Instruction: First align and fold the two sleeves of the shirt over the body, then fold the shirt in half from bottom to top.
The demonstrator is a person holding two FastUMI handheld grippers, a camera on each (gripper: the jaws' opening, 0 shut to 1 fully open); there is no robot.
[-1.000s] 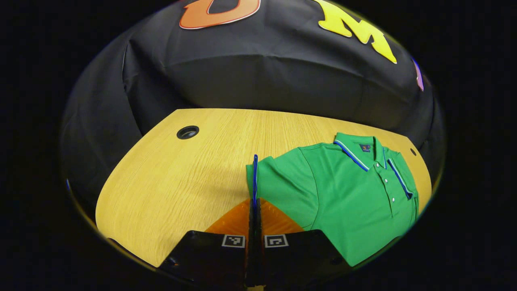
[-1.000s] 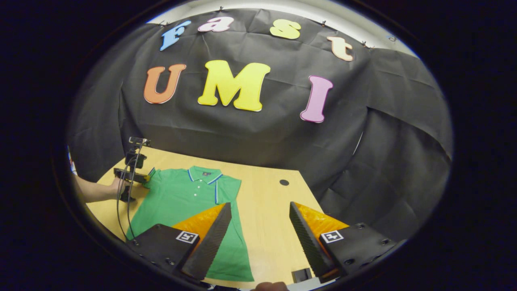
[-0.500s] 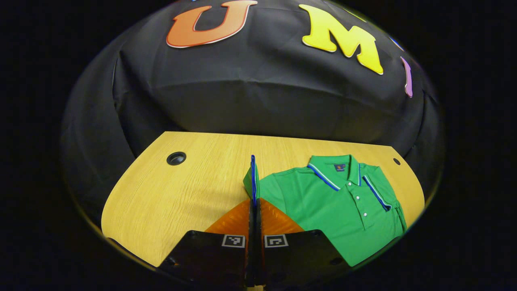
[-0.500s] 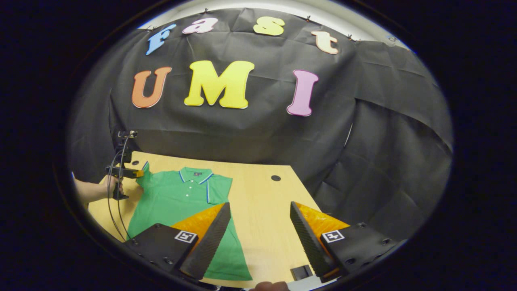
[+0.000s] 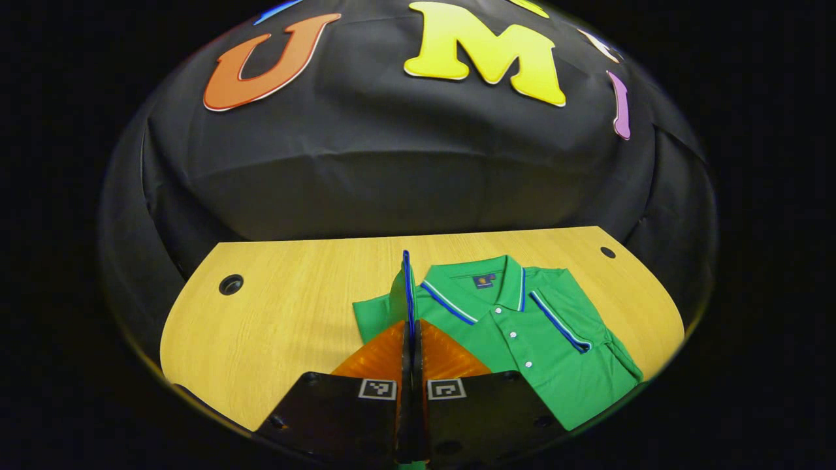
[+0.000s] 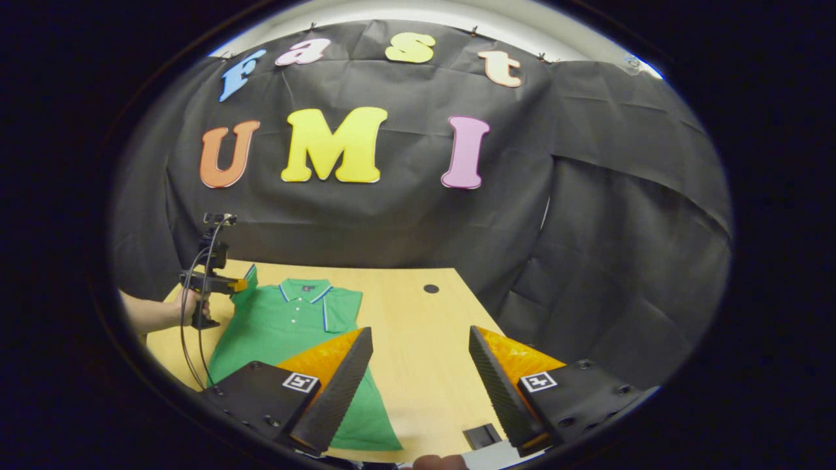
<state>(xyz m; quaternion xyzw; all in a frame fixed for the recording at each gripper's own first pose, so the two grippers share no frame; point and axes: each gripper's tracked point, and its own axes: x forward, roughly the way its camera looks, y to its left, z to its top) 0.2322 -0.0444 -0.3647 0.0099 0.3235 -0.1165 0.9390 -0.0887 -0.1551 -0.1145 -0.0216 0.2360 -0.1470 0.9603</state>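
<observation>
Green shirt (image 5: 535, 339), small unreadable collar label (image 5: 483, 281)

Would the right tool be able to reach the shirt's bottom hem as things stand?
Probably yes: the right tool hangs open beside the green polo shirt, with bare table around and nothing blocking the hem.

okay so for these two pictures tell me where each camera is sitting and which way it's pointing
Left gripper view: rides the left gripper, looking along its fingers, shut on the lifted sleeve of the green shirt, across the table to the booth wall.
Right gripper view: rides the right gripper, fingers apart, held over the table's near right; a hand holds the left gripper far left.
Shared: shirt, table, left gripper.
</observation>
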